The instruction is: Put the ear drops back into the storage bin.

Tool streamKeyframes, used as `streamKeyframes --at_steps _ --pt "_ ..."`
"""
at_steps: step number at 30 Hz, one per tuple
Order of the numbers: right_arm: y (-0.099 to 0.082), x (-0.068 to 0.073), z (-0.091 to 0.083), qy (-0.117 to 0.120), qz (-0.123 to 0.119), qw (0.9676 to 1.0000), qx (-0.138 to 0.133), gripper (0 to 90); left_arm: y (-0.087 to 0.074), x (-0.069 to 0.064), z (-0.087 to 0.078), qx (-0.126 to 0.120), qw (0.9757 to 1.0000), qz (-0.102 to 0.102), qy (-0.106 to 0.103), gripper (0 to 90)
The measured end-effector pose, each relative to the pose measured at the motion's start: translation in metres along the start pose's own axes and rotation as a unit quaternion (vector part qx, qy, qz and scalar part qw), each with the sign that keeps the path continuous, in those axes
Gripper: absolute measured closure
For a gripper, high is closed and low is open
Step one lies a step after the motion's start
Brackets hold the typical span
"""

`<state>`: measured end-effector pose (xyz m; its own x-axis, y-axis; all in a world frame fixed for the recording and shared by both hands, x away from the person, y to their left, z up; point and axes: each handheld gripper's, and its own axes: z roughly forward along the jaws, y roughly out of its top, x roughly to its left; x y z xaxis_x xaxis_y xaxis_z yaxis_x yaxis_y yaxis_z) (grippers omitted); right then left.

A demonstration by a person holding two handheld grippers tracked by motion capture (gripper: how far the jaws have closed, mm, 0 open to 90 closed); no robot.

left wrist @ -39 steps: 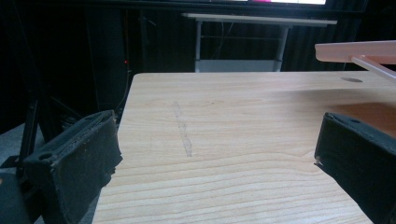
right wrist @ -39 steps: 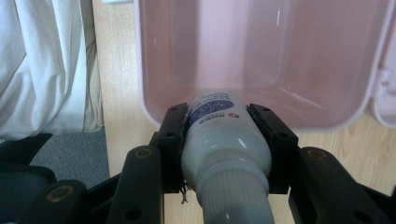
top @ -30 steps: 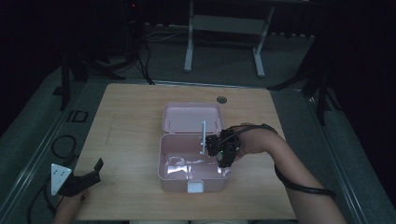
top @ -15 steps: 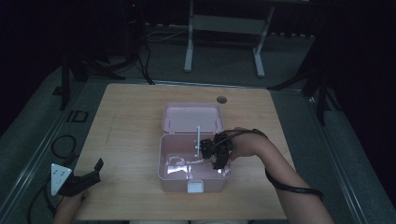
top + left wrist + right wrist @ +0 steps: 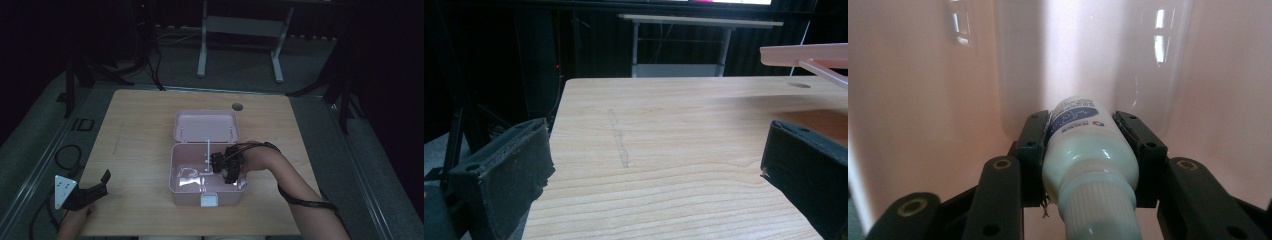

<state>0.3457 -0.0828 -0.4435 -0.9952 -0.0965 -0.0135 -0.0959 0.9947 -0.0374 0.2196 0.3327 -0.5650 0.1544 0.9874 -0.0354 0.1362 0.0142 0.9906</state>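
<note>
A pink box point(image 5: 180, 186) stands open mid-table, its lid point(image 5: 205, 126) tipped back. My right gripper point(image 5: 226, 167) reaches down inside the box. In the right gripper view this gripper point(image 5: 1083, 137) is shut on a small white bottle point(image 5: 1088, 160) with a blue label and a ribbed white cap, close to the glossy pink floor of the box point(image 5: 923, 100). My left gripper point(image 5: 95, 187) rests at the table's front left corner, well away from the box. Its jaws stand wide apart over bare wood in the left gripper view point(image 5: 649, 165), open and empty.
A thin white rod point(image 5: 207, 149) stands up inside the box near the hinge. The wooden table point(image 5: 135, 130) has a round hole point(image 5: 237, 107) at its far right. A metal stand frame point(image 5: 240, 30) sits on the floor behind. Cables point(image 5: 62, 155) lie left of the table.
My right gripper has sunk lower into the box and shifted slightly toward the near wall, still holding the bottle. The left gripper has stayed in place.
</note>
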Motion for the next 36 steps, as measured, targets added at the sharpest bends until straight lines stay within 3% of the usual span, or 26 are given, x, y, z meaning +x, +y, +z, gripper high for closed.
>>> streamKeyframes --at_steps 6,25,36 --pt "0.000 -0.003 0.008 0.007 -0.001 1.0000 -0.005 59.4 0.000 0.000 0.000 0.001 1.0000 0.000 0.000 0.4" --pt "0.007 -0.011 0.040 0.012 0.004 0.9996 0.023 59.4 0.000 0.000 0.000 0.001 1.0000 0.001 0.000 0.4" --pt "0.010 -0.012 0.049 0.022 0.001 0.9988 0.044 59.3 0.000 0.000 0.000 0.001 1.0000 0.002 -0.001 0.4"
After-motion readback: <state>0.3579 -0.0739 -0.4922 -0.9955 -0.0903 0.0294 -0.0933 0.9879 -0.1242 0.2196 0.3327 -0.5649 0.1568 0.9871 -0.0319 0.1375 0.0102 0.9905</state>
